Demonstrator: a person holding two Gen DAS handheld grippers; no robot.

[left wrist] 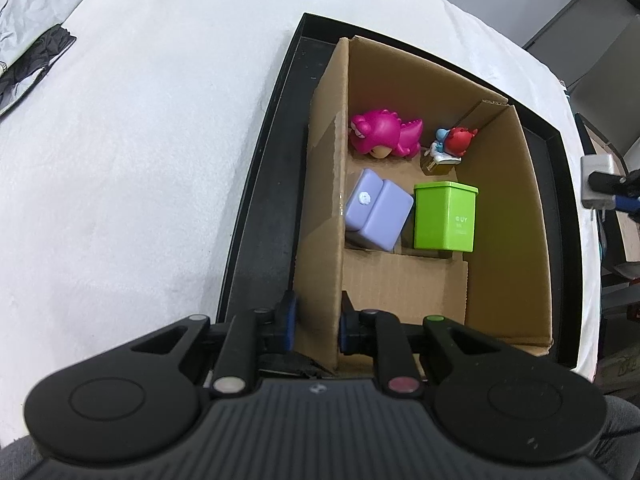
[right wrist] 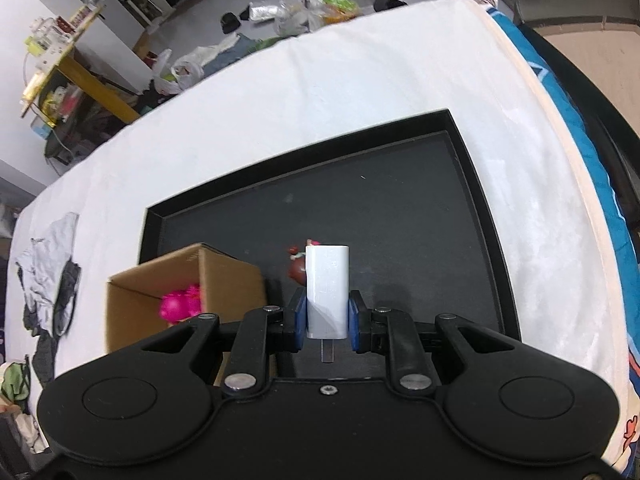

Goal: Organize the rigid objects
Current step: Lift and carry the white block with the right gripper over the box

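White bedding filled the frame; right claw clamped the charger, centre frame, mid-body: light, stiff, slick plastic. Left claw pinched the box wall, lower centre.

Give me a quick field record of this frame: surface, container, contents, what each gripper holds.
surface: white cloth under a black tray
container: cardboard box on the tray
box contents: pink dinosaur toy, red and blue figurine, purple case, green tin
left gripper: fingers clamp the box's wall
right gripper: shut on a white charger, above the tray
left on tray: small red figure, partly hidden
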